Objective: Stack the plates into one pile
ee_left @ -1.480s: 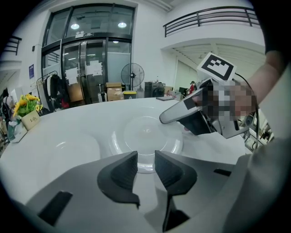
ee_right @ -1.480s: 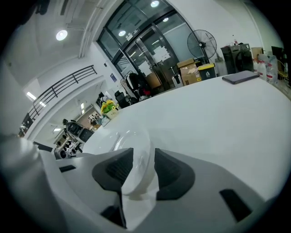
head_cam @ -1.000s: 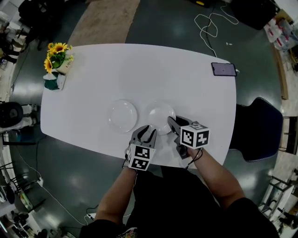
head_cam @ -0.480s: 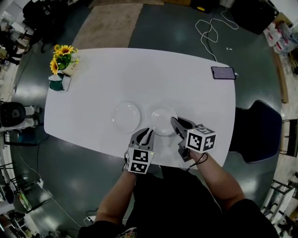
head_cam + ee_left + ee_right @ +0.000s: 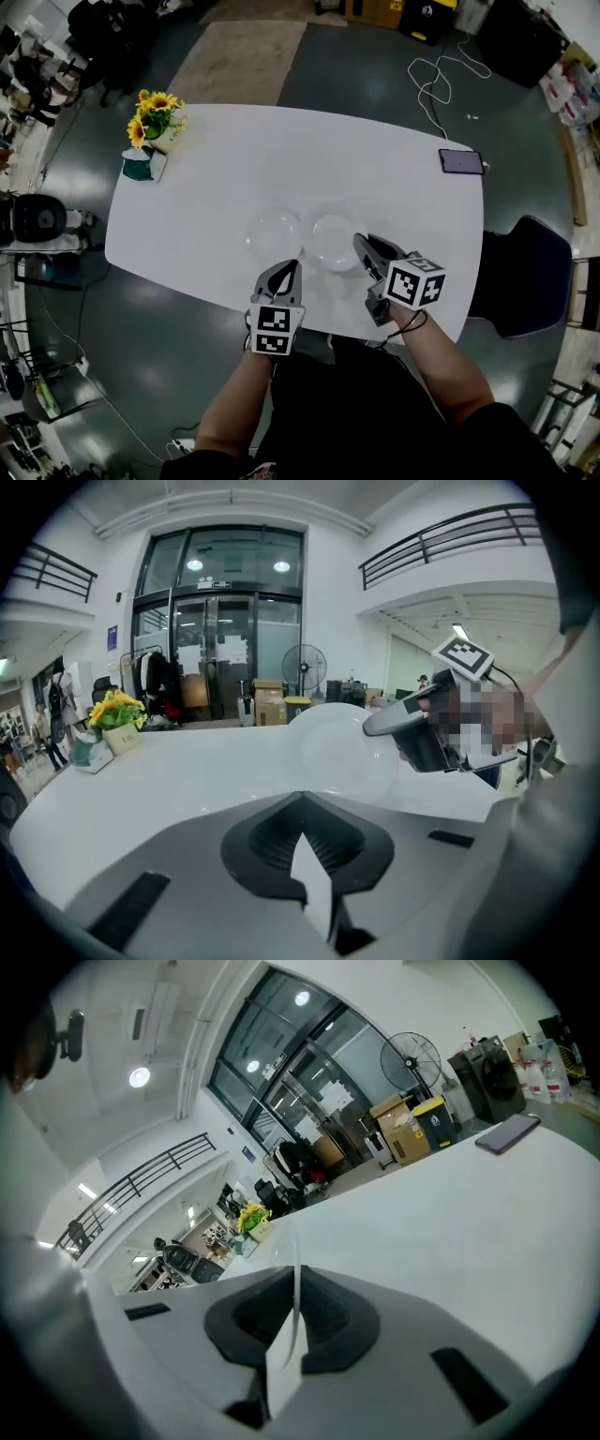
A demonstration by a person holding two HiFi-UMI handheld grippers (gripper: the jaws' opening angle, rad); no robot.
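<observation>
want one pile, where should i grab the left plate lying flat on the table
Probably its near rim, coming in low from the person's side with the left claw: the left plate lies flat, so only its thin edge can be pinched.

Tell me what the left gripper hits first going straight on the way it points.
Most likely the plate, on which the right gripper has just closed its jaws: it stands just beyond the shut jaws of the left gripper, slightly right. Depth is unclear.

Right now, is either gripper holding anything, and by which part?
The right gripper, fingers just closed, pinches the right plate by its right-hand rim. The left gripper is shut on nothing.
</observation>
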